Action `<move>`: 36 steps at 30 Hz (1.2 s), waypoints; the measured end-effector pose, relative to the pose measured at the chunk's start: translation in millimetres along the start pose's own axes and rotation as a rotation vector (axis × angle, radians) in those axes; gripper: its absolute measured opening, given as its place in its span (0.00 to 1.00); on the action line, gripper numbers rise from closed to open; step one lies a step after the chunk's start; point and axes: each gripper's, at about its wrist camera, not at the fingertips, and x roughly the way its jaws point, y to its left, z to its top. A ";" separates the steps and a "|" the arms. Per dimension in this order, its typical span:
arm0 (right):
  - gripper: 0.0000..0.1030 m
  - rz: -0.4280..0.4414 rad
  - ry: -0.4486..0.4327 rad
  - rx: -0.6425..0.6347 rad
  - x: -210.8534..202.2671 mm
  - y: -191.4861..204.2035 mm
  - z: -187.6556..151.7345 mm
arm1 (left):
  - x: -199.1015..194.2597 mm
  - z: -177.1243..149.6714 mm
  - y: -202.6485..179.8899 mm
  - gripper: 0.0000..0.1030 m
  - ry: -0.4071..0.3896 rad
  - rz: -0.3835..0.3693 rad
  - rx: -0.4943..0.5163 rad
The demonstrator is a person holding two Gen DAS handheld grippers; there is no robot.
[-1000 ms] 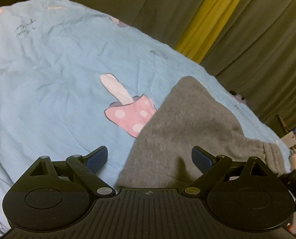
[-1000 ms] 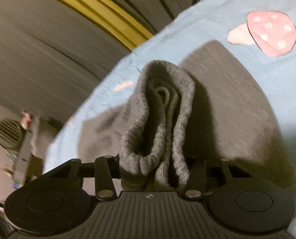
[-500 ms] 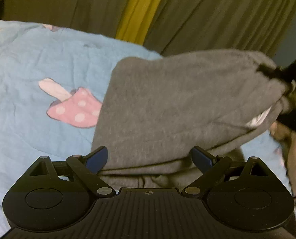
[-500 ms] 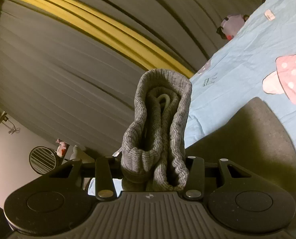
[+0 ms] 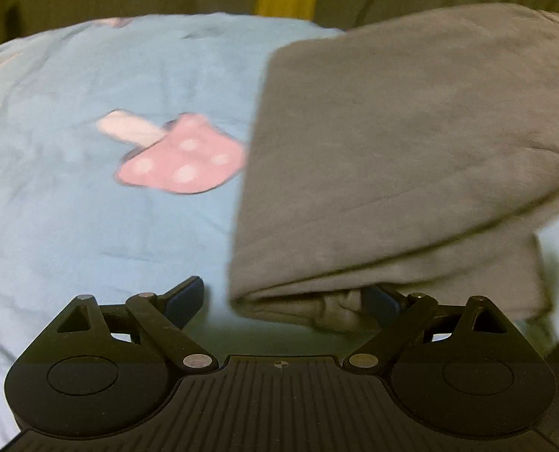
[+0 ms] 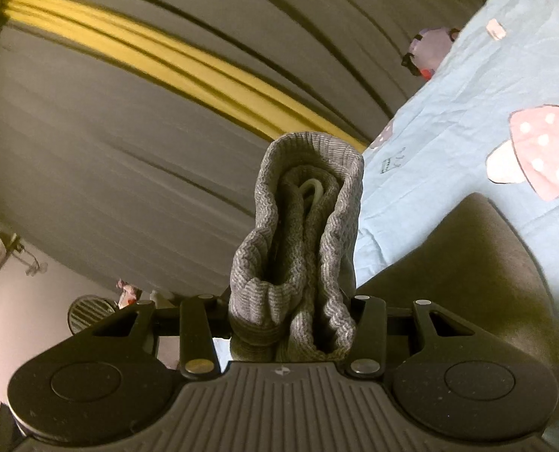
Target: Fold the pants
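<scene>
Blue bedsheet carried grey pants; right gripper clamped their ribbed waistband, left gripper gaped wide at the fold's edge.

The grey knitted pants are showing a ribbed, matt cuff; the light-blue cotton bed sheet is looking smooth; the black plastic right gripper is appearing ridged.
</scene>
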 end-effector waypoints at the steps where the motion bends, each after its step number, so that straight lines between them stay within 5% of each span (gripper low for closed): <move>1: 0.42 -0.007 -0.005 0.005 -3.0 -2.8 -0.2 | -3.9 0.1 5.2 0.90 -0.022 -0.023 -0.027; 7: 0.43 -0.087 0.042 0.039 -1.4 -51.1 -5.0 | -28.9 -2.0 32.5 0.90 -0.160 -0.097 -0.182; 12: 0.50 -0.350 0.164 -0.039 22.0 -102.9 -21.6 | -38.8 -0.6 43.6 0.90 -0.232 -0.109 -0.266; 13: 0.50 -0.346 0.166 -0.050 20.0 -109.9 -24.7 | -41.3 -1.0 45.8 0.91 -0.251 -0.111 -0.280; 15: 0.55 -0.296 0.140 -0.014 10.6 -113.8 -26.3 | -45.5 -1.9 48.8 0.93 -0.284 -0.110 -0.302; 17: 0.67 -0.338 0.096 -0.052 3.2 -103.1 -27.6 | -43.5 -0.3 47.8 0.93 -0.283 -0.102 -0.299; 21: 0.76 -0.449 -0.095 -0.321 -16.9 -61.3 -35.2 | -30.5 4.6 33.4 0.93 -0.241 -0.081 -0.230; 23: 0.68 -0.426 -0.148 -0.414 -21.9 -47.2 -41.9 | -25.0 6.1 21.6 0.93 -0.230 -0.063 -0.169; 25: 0.38 -0.385 -0.149 -0.512 -16.9 -35.3 -52.6 | -18.9 6.6 10.7 0.93 -0.223 -0.054 -0.117; 26: 0.35 -0.380 -0.134 -0.542 -12.1 -33.4 -57.9 | -15.1 6.6 6.0 0.93 -0.210 -0.051 -0.095; 28: 0.34 -0.378 -0.064 -0.562 5.3 -37.6 -68.0 | -4.8 8.0 -1.4 0.94 -0.149 -0.040 -0.049; 32: 0.34 -0.533 -0.002 -0.696 29.3 -41.4 -89.3 | 15.9 9.3 -0.9 0.96 -0.020 -0.001 -0.055; 36: 0.34 -0.524 -0.028 -0.683 17.8 -30.6 -92.5 | 5.9 8.7 5.5 0.94 -0.050 -0.004 -0.088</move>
